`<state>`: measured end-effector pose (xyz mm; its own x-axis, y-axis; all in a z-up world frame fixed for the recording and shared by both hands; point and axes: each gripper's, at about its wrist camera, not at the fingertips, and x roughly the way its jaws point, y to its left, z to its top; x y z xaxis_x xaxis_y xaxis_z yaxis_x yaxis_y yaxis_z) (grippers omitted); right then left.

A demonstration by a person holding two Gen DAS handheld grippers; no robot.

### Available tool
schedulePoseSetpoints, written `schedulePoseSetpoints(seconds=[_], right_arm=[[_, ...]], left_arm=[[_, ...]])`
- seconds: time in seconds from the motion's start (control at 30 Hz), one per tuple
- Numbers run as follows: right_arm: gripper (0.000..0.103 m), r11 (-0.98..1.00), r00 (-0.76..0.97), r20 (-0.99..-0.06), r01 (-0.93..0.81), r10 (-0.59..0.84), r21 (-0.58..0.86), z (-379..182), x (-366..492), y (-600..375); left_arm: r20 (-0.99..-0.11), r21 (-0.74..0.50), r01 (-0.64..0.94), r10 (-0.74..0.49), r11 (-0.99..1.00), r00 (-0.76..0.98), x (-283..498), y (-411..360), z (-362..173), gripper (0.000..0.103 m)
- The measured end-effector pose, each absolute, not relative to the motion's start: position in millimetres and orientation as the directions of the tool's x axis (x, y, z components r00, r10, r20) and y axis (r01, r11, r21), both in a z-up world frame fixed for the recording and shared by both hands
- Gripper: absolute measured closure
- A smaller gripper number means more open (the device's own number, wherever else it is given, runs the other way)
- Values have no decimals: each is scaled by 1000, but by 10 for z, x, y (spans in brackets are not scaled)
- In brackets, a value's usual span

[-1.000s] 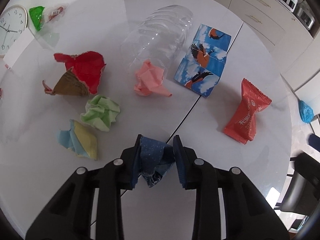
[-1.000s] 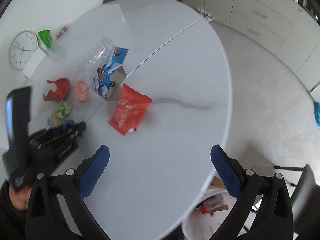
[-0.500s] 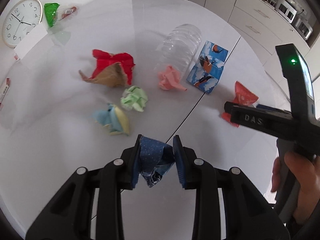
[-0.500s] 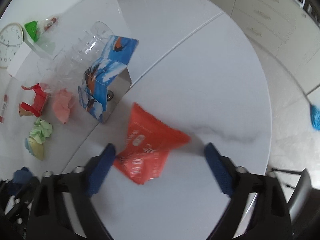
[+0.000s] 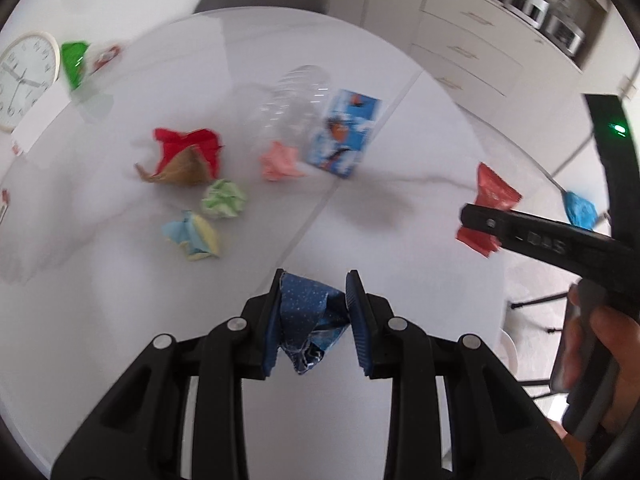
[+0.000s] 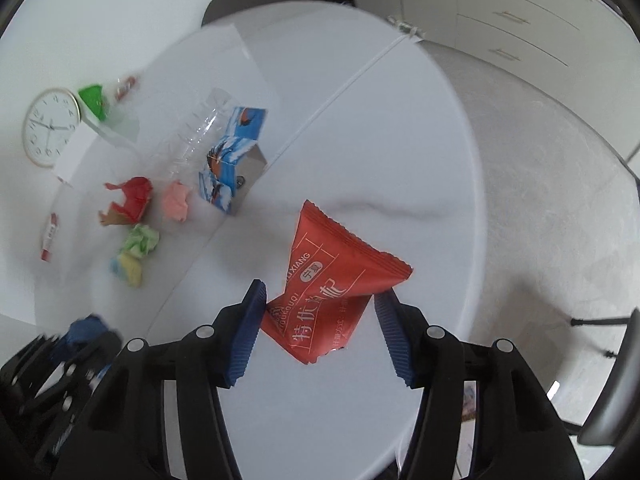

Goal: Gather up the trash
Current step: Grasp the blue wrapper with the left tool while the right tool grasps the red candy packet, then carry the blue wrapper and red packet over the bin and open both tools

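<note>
Crumpled dark-blue paper is pinched between the left gripper pads above the round white table. Right gripper jaws clamp the red snack packet, lifted over the table edge. Pink wad, green wad and bird-print carton lie farther back beside a clear bottle.

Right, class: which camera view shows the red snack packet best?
The right wrist view: the red snack packet fills the centre between the right gripper's fingers, its print legible. The left wrist view shows it small, blurred, partly hidden behind that gripper.
</note>
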<state>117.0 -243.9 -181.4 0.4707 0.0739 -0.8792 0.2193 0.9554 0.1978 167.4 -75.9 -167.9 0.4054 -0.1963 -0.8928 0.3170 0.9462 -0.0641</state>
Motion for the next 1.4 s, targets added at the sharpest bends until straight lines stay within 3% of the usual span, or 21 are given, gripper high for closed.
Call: schedulePoseSetpoints(seconds=[0.63,0.73,1.03,1.07,1.2,1.4], right_arm=[[45,880,451,-892,439,-41,182,-1738,-984,-3255],[45,868,436,-897,470,-69,161,-1758,-1208,-3401],[44,842,380,-916,529,-127,103,-1881,-1649,-3798],[44,841,378,-917,531,-128,102,-1890,-1676,-3832],[44,841,379,-918,530,-121,108,-1891,-1761,-3921],[45,849,383,-918,516,-107,116,-1904,-1758,-3945]], left_arm=[[-879,-75,597,-336,799,338,615,-1882,-1498,73],[-889,-63,671,-347,739,298,419,-2167,-1528,73],[-916,-216,794,-399,568,37,-34,-2993,-1785,73],[-917,-224,796,-399,562,23,-74,-3045,-1797,70],[-917,-213,805,-397,553,30,-161,-3118,-1791,36],[-925,-182,825,-377,535,40,-264,-3131,-1711,9]])
